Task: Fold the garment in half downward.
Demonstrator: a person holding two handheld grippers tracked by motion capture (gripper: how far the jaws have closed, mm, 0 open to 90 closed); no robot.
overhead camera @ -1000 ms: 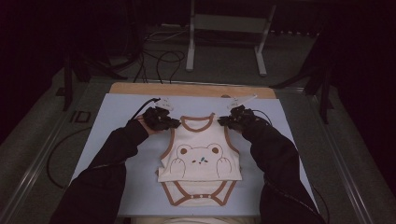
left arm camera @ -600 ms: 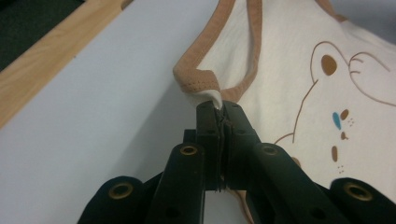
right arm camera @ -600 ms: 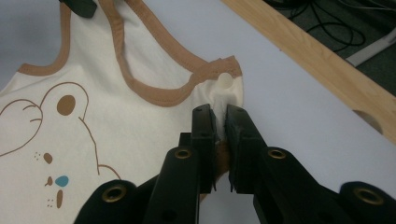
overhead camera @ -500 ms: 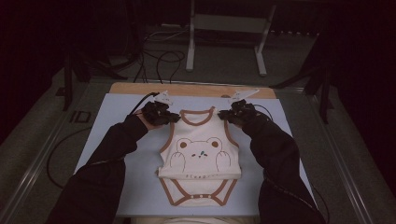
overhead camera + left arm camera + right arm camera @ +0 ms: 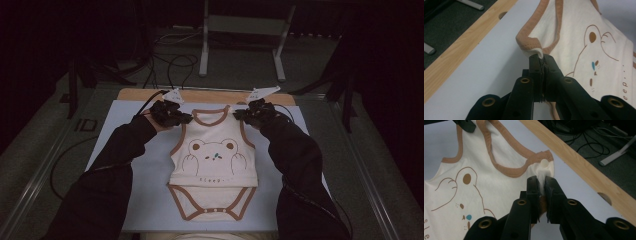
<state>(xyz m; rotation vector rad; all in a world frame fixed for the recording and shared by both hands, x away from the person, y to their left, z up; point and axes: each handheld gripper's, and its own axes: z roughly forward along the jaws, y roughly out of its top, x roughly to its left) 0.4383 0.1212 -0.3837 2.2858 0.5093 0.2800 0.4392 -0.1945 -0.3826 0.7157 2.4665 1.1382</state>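
Dark floor with loose cables and a metal stand [image 5: 242, 42] lay beyond the table [image 5: 150, 200], whose pale sheet left a strip of wooden edge [image 5: 210, 96] bare at the far side. At the left of the high view, the left gripper [image 5: 186, 119] had its fingers [image 5: 535, 65] pressed tight on the left shoulder strap [image 5: 530, 43] of a cream baby bodysuit [image 5: 214, 165] with brown trim and a bear print. Seen along that gripper's own fingers, the strap bunched up just past the tips, and the cloth ran off to the right of them. The bodysuit lay at the middle of the sheet, between the two sleeved forearms, its long axis running from the neckline at the far side to the snap flap nearest the person. At the right, the right gripper [image 5: 239, 114] pinched the other shoulder strap [image 5: 544, 166] between narrow fingers [image 5: 533, 187], with a small snap showing just above the tips. Each hand sat equally near its own strap, so the garment hung evenly between them. Judging from this hold, a lift or pull along the long axis looked unhindered: nothing else lay on the sheet near the cloth, and the wooden edge stood just behind the fingers.
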